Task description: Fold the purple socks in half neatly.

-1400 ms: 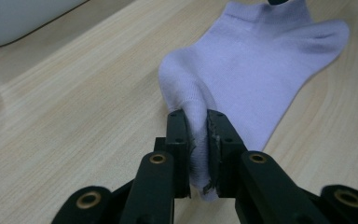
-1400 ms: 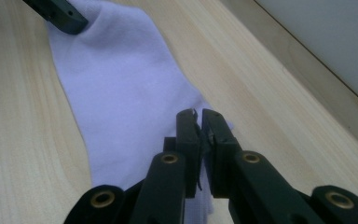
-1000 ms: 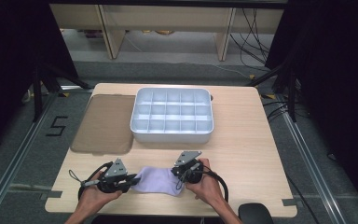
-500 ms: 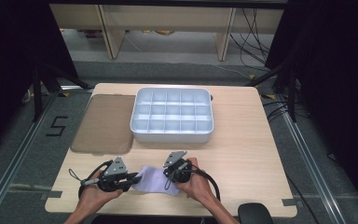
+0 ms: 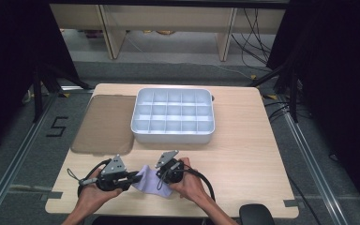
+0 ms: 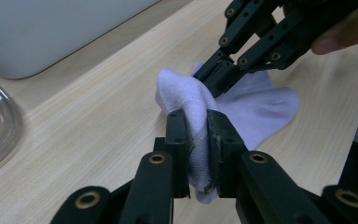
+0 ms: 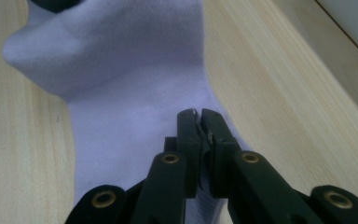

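Across the scene runs a pale wooden worktop (image 5: 243,154), rounded at its corners. Toward its far edge, about midway along, stands a white compartment tray (image 5: 173,115), divided by a grid of partitions; all visible cells are bare. Beside the tray, toward the far left corner, lies a flat translucent brown lid (image 5: 104,123), just beside the tray wall.

Near the front edge, left of centre, lies a white sock (image 5: 146,179), partly flat on the wood and partly gathered upward between the two tools. The left hand-held gripper (image 6: 198,140) is clamped on a bunched fold of the sock, fabric pressed between both pads. The right hand-held gripper (image 7: 199,122) is closed narrow on a thin pinch of the sock's flat portion, its tips all but meeting. In the high view the left hand-held gripper (image 5: 132,178) and right hand-held gripper (image 5: 161,176) sit close together at opposite ends of the sock, each held by a hand.
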`<state>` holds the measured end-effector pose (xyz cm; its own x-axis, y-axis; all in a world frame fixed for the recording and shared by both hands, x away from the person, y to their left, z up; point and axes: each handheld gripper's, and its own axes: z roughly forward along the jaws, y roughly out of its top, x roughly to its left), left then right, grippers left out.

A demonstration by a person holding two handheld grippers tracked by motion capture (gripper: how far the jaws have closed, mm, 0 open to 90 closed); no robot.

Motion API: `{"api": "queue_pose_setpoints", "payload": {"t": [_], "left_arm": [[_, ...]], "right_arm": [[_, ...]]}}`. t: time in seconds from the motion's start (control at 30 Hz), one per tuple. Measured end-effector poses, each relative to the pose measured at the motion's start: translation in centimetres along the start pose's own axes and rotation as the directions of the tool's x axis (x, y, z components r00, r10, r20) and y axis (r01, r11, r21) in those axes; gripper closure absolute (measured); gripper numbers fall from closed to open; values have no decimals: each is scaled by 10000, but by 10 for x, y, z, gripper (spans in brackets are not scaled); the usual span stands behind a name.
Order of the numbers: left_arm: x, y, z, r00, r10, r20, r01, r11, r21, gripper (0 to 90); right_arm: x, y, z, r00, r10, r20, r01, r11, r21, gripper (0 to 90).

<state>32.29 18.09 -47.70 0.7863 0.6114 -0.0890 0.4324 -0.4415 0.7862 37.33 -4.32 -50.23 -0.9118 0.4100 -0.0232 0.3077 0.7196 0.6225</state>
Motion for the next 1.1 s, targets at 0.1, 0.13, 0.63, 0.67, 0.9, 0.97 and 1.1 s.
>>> {"api": "queue_pose_setpoints", "payload": {"t": [0.1,0.13,0.63,0.67,0.9,0.97,1.1], "left_arm": [[-3,1,2,9997,-218,64,219,9996,-168,795],[-3,2,4,9998,-160,137,163,9997,-175,796],[-4,3,6,9987,-389,342,389,9992,-20,786],[-4,5,7,9989,-291,372,291,9996,26,784],[-7,11,16,9983,-540,205,539,9985,41,777],[-6,12,17,9987,-464,229,461,9988,140,779],[-7,15,25,9985,-465,273,456,9983,359,783]], "right_arm": [[1,1,1,10000,74,-22,-74,10000,-18,867],[1,2,2,9999,102,-96,-102,9999,-43,863],[-17,-4,-9,9995,282,112,-281,9996,-68,864],[-17,-4,-10,9993,373,76,-373,9993,-10,864],[-17,-6,-10,9990,453,3,-453,9989,-80,864],[-18,-6,-10,9989,459,13,-459,9989,-51,864],[-18,-7,-9,9983,589,-39,-590,9981,-183,864]]}}
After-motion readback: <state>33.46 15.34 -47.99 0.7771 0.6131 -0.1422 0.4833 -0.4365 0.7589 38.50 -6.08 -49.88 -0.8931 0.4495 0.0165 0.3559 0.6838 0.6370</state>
